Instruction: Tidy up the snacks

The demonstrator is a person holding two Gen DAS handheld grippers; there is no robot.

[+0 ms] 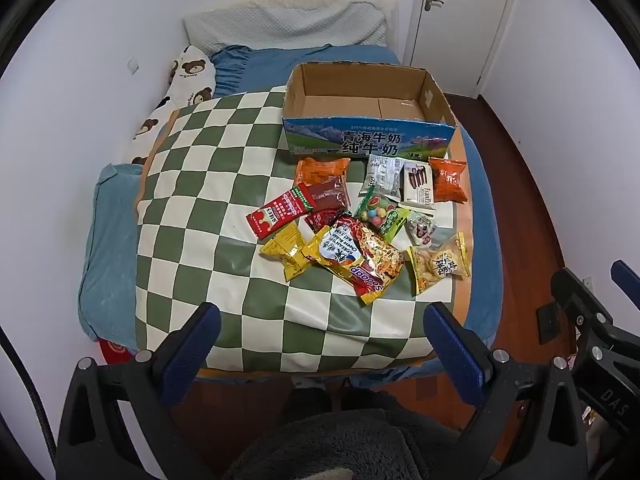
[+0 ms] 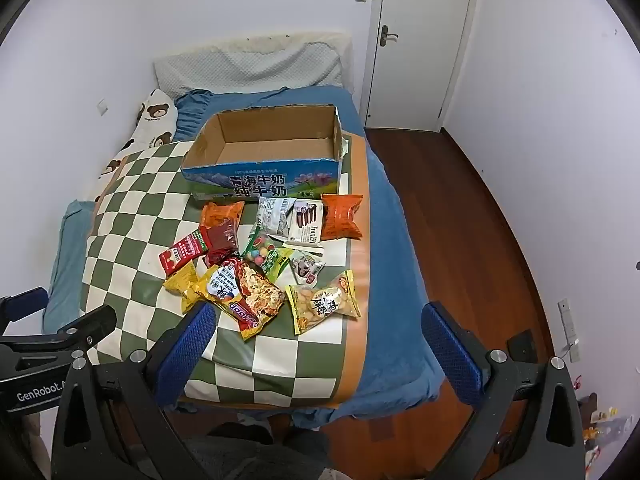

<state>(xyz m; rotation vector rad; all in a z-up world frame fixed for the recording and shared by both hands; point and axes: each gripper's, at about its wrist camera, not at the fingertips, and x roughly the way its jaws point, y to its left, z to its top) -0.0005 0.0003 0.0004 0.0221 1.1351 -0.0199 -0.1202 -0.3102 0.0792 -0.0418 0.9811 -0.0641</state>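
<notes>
Several snack packets lie in a pile on a green-and-white checked quilt (image 1: 208, 184) on a bed, among them a big noodle bag (image 1: 360, 258), a red packet (image 1: 280, 216), a yellow biscuit bag (image 1: 440, 264) and an orange bag (image 1: 448, 180). An open, empty cardboard milk box (image 1: 368, 136) stands behind the pile; it also shows in the right wrist view (image 2: 260, 180). My left gripper (image 1: 320, 332) is open and empty, hovering before the bed's near edge. My right gripper (image 2: 316, 332) is open and empty, above the quilt's near right corner, close to the noodle bag (image 2: 244, 292).
The bed (image 2: 396, 280) has blue sheets, with pillows (image 2: 248, 68) at the head and a bear-print cushion (image 1: 188, 80) along the left wall. Wooden floor (image 2: 480, 220) runs along the right side to a white door (image 2: 420, 40). The right gripper's body shows at the left wrist view's right edge (image 1: 592, 320).
</notes>
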